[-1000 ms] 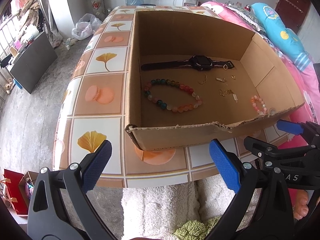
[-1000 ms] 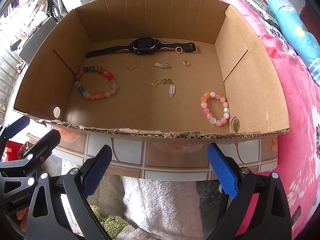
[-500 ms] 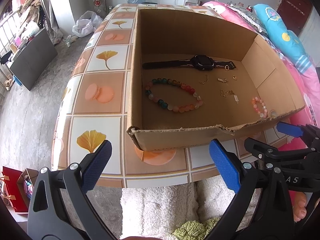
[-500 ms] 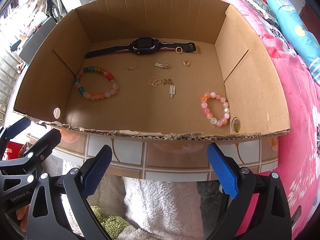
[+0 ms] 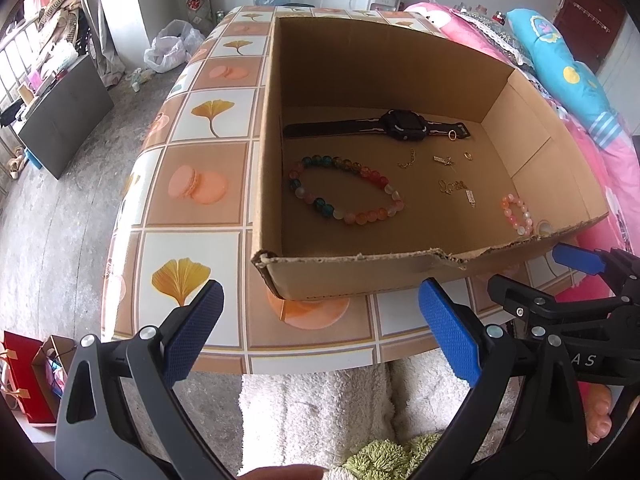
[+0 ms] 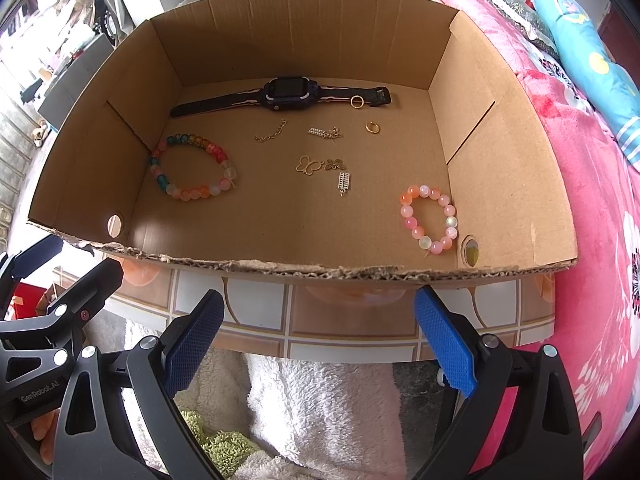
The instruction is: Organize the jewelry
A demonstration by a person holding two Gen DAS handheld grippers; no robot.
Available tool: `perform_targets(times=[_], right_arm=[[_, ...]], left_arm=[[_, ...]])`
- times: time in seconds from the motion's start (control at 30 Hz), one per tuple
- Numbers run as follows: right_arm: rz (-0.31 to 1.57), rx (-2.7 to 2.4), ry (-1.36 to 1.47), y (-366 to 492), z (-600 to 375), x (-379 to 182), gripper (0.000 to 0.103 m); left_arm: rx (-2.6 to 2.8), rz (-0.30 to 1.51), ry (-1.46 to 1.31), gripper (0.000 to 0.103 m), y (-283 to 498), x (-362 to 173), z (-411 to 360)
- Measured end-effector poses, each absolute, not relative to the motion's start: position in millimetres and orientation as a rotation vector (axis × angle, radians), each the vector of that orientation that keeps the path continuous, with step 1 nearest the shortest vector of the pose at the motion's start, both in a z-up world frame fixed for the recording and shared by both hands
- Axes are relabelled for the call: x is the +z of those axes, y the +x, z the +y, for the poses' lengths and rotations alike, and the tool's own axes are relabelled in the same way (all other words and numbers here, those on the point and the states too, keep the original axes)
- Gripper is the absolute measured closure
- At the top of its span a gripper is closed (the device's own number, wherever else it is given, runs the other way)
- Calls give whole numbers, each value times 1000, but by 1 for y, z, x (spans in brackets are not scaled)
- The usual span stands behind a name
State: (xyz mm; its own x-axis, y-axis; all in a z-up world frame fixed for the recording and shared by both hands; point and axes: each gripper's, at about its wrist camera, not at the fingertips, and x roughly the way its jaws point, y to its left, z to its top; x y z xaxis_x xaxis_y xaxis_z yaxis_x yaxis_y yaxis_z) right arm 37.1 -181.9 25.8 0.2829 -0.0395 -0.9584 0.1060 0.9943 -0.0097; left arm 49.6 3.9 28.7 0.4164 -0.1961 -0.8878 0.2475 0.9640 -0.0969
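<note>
- Left gripper [image 5: 320, 328] is hanging out in front of the near edge of the table [image 5: 208, 184], blue pads spread wide, nothing in them.
- Right gripper [image 6: 320, 340] same deal: wide open, empty, just short of the torn front wall of the cardboard box [image 6: 304, 32].
- All the jewelry is on the box floor. Black watch [image 6: 290, 94] lies flat at 12 o'clock along the back wall, with a gold ring [image 6: 356, 101] resting on its strap.
- Multicolor bead bracelet [image 6: 194, 166] is at 9 o'clock, near the left wall.
- Pink bead bracelet [image 6: 430, 218] is at about 4 o'clock, right by the right wall.
- Tiny stuff in the middle: a short chain [image 6: 271, 132], butterfly charms [image 6: 320, 164], a small earring [image 6: 373, 127].
</note>
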Motion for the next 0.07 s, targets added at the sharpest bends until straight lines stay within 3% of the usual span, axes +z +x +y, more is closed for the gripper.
perform_targets(times=[0.07], right_arm=[[1279, -99, 59, 37, -182, 26, 10]], left_arm=[[-280, 1107, 50, 9, 50, 29, 4]])
